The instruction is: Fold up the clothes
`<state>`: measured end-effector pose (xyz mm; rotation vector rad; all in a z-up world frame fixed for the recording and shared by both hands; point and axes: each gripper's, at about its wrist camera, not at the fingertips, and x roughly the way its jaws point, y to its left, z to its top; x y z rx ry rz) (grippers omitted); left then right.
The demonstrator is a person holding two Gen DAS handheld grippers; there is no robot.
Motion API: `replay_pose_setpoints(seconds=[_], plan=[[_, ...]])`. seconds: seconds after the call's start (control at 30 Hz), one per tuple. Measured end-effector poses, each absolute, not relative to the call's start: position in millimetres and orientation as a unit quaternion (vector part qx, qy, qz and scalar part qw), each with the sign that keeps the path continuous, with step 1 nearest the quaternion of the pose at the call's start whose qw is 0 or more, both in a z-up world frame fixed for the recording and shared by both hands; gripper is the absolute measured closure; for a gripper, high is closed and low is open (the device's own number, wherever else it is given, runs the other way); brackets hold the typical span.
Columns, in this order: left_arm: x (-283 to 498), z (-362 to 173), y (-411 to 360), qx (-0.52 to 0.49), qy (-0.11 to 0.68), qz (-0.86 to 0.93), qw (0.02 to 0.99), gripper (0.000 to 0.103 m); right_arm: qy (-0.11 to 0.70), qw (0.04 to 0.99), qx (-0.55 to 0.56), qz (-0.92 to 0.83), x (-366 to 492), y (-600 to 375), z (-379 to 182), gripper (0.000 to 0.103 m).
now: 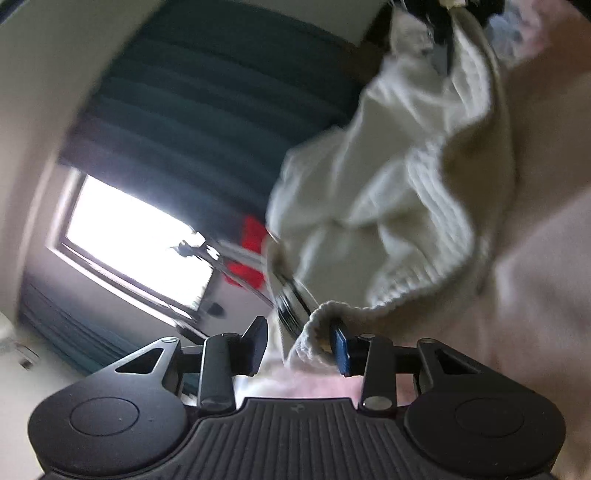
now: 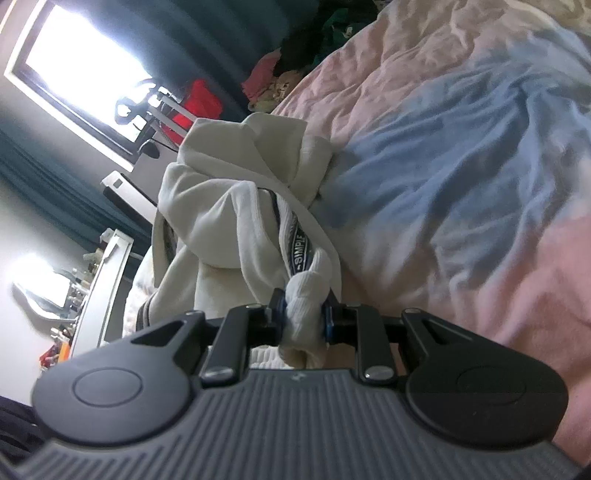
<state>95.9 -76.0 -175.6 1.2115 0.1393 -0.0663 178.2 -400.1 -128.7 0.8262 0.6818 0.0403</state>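
A cream knit garment (image 1: 399, 192) hangs in the air in the left wrist view, blurred by motion. My left gripper (image 1: 299, 347) has its fingers spread; a ribbed edge (image 1: 314, 339) of the garment lies against the right finger only. In the right wrist view the same cream garment (image 2: 229, 206) is bunched, with a dark printed band (image 2: 301, 247) showing. My right gripper (image 2: 301, 317) is shut on a fold of its ribbed cloth. The other gripper shows at the top of the left wrist view (image 1: 443, 22), holding the cloth.
A pink and blue bedspread (image 2: 461, 155) lies to the right under the garment. A bright window (image 2: 81, 70), dark teal curtains (image 1: 229, 110), a red item (image 2: 199, 103), a clothes pile (image 2: 280, 81) and a white shelf (image 2: 99, 280) are around.
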Motion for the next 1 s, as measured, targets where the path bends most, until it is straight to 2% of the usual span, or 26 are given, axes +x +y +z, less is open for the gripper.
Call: replay_pose_setpoints(seconds=[0.17, 0.23, 0.27, 0.37, 0.47, 0.5, 0.53, 0.57, 0.67, 0.73, 0.87, 0.93, 1.0], plan=[[97.9, -198.5, -77.9, 0.637, 0.083, -0.042, 0.766, 0.063, 0.327, 0.858, 0.396, 0.026, 177.3, -400.7, -128.0, 0.079], [97.3, -205.3, -74.6, 0.657, 0.095, -0.048, 0.747, 0.057, 0.331, 0.856, 0.395, 0.024, 177.3, -400.7, -128.9, 0.077], [97.1, -208.4, -73.3, 0.666, 0.100, -0.050, 0.738, 0.051, 0.335, 0.856, 0.392, 0.023, 177.6, -399.8, -129.1, 0.077], [100.8, -209.8, -75.6, 0.673, 0.093, -0.049, 0.732, 0.047, 0.339, 0.860, 0.380, 0.023, 177.7, -396.9, -127.9, 0.077], [108.5, -209.0, -77.3, 0.662, 0.097, -0.054, 0.742, 0.046, 0.343, 0.866, 0.363, 0.022, 177.4, -394.0, -125.1, 0.075], [113.5, -206.8, -76.9, 0.653, 0.099, -0.057, 0.748, 0.050, 0.344, 0.867, 0.360, 0.020, 177.4, -393.7, -125.1, 0.072], [116.1, -200.0, -74.9, 0.629, 0.112, -0.064, 0.766, 0.056, 0.346, 0.867, 0.358, 0.018, 177.5, -393.7, -125.3, 0.070], [118.7, -193.3, -73.0, 0.605, 0.124, -0.070, 0.783, 0.073, 0.348, 0.866, 0.358, 0.016, 177.5, -394.0, -126.0, 0.069], [122.4, -162.0, -65.8, 0.516, 0.141, -0.076, 0.841, 0.078, 0.353, 0.863, 0.362, 0.008, 176.3, -396.1, -127.7, 0.068], [121.8, -136.0, -57.4, 0.446, 0.146, -0.074, 0.880, 0.090, 0.353, 0.862, 0.364, 0.008, 174.4, -396.9, -127.2, 0.068], [123.8, -86.6, -20.2, 0.261, 0.188, -0.073, 0.944, 0.090, 0.357, 0.859, 0.365, 0.016, 171.6, -395.0, -127.0, 0.067], [125.5, -71.9, 8.3, 0.175, 0.226, -0.065, 0.956, 0.090, 0.363, 0.856, 0.367, 0.025, 171.5, -393.2, -128.4, 0.056], [131.6, -74.3, 27.1, 0.137, 0.277, -0.063, 0.949, 0.090, 0.368, 0.852, 0.370, 0.036, 172.0, -390.9, -130.2, 0.048]])
